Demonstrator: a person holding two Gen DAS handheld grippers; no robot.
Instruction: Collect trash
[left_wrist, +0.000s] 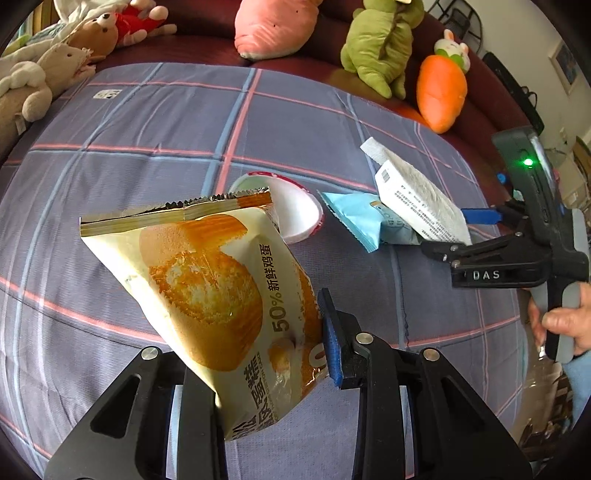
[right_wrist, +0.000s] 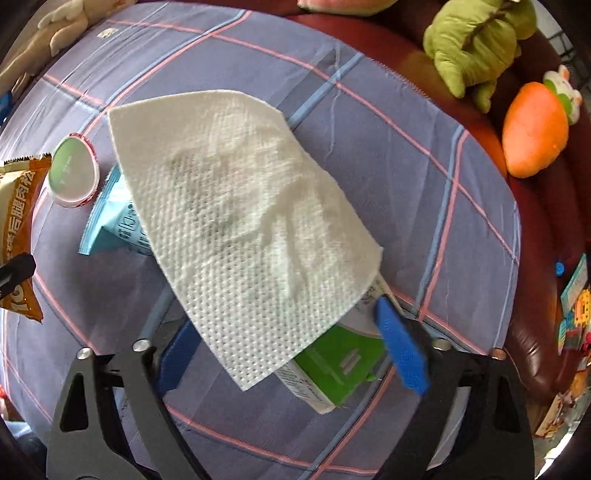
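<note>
Cream snack bag (orange cake print), crinkled, serrated top, tilted

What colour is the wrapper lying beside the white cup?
Light blue wrapper, beside the cup; clearest in the left wrist view.

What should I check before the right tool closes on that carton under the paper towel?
1. Left tool gripping the cake wrapper: ok, bag is pinched and lifted off the cloth.
2. Right tool straddling the carton: ok, a blue finger on each side.
3. Right pads pressing the carton: not ok, still a gap on the left side.
4. Paper towel inside the grasp: cannot tell, it drapes over the carton and hides the left pad's contact point.
5. Blue packet clear of the fingers: ok, it lies further ahead.
6. Yogurt cup still to collect: ok, lying on the cloth.
</note>
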